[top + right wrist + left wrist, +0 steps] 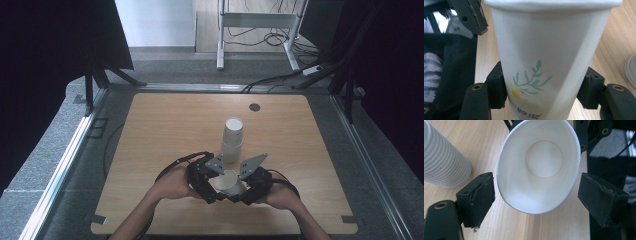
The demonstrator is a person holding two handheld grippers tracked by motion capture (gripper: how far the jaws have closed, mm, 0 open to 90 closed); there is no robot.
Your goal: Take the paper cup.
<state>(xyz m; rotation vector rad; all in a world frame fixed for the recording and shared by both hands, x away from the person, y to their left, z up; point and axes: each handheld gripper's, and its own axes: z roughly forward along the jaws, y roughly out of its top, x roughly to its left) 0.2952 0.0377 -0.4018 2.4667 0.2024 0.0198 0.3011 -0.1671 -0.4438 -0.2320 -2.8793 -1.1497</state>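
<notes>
White paper cup (229,182) near the worktop's (160,130) front edge, right tongs (541,93) clamped on its lower body — leaf print facing the camera, left tongs (536,195) open astride its rim — pads clear, cup stack (232,139) just behind.

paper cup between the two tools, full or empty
Empty. The left gripper view looks straight into the paper cup and shows its bare white bottom and dry walls, with nothing inside it.
</notes>
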